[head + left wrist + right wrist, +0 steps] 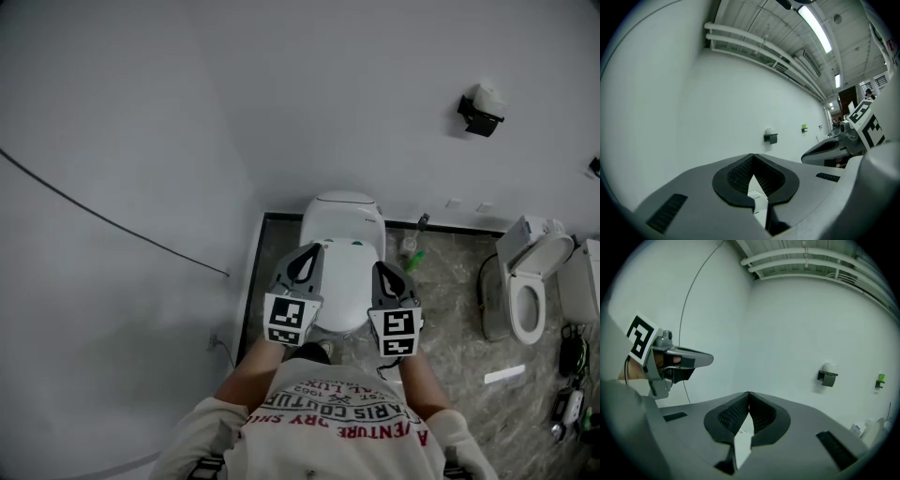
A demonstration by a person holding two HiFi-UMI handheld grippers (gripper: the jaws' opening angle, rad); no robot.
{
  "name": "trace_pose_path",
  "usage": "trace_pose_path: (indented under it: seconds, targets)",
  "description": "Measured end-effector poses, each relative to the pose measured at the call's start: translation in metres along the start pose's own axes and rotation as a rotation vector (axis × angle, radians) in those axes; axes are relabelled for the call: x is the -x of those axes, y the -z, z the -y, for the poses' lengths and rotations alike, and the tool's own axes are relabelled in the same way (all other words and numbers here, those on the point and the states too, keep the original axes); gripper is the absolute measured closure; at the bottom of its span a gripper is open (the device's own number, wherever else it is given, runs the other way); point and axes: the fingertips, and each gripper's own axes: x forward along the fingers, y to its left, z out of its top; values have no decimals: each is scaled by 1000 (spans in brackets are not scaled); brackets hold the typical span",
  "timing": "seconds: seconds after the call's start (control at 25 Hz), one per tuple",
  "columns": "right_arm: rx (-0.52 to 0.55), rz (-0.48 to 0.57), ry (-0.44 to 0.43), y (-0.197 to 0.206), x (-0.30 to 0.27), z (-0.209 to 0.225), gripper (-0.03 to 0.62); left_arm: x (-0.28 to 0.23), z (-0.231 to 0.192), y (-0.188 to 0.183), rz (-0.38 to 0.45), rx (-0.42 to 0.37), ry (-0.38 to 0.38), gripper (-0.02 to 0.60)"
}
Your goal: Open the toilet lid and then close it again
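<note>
Shirt (330,424) printed "VENTURE" upside down, toilet lid (345,281) beyond

upside-down print on the person's shirt (337,417), partly readable, "aris coutur" and "venture", other lines too small

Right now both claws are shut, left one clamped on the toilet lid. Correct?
No. The left claw is shut on nothing: the left gripper view shows it pointing at the wall, clear of the toilet lid. The right claw is shut, as you said.
</note>
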Motion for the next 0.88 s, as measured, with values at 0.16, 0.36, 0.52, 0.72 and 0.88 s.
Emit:
trace_pose_path:
  seconds: [0.16, 0.36, 0.52, 0.72, 0.88]
  targets:
    - [-63, 41, -2, -14, 3, 5, 579, 11, -8, -7, 26, 54, -38, 574]
    - [-100, 66, -5, -18, 7, 2, 579, 16, -2, -7, 28, 39, -46, 574]
    - [-137, 63, -14, -12, 5, -1, 579, 18, 1, 0, 18, 34, -46, 574]
    - [-136, 42, -11, -5, 3, 2, 579, 15, 4, 10, -5, 68, -38, 574]
    - [-139, 42, -12, -4, 3, -2, 579, 19, 0, 16, -19, 60, -37, 574]
